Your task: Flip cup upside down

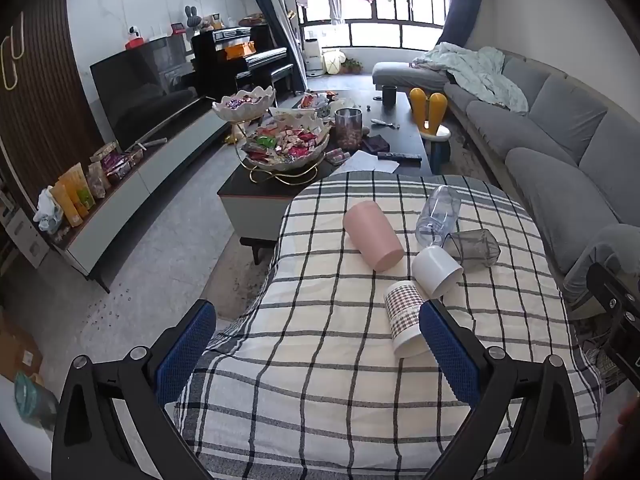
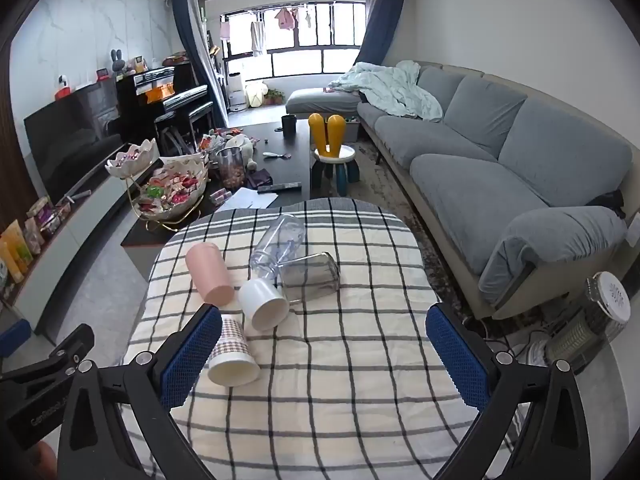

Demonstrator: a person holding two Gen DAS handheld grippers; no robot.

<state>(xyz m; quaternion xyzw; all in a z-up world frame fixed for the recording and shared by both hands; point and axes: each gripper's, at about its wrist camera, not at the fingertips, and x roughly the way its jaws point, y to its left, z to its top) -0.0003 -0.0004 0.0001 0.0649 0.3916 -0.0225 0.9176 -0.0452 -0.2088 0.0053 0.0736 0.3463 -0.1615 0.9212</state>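
Several cups lie on their sides on a checked tablecloth (image 1: 320, 360): a pink cup (image 1: 373, 236), a white cup (image 1: 437, 271), a patterned paper cup (image 1: 404, 318), a grey clear cup (image 1: 472, 249) and a clear bottle (image 1: 438, 216). My left gripper (image 1: 318, 346) is open and empty, its right finger (image 1: 448, 352) beside the patterned cup. My right gripper (image 2: 324, 354) is open and empty; the patterned cup (image 2: 232, 354) lies by its left finger (image 2: 188, 360). The pink cup (image 2: 210, 274), white cup (image 2: 264, 304), grey cup (image 2: 310, 278) and bottle (image 2: 278, 246) lie beyond.
A dark coffee table (image 1: 404, 132) with snack bowls (image 1: 284, 146) stands beyond the table. A grey sofa (image 2: 500, 168) runs along the right. A TV cabinet (image 1: 152, 176) lines the left wall. A heater (image 2: 592, 320) stands on the floor at right.
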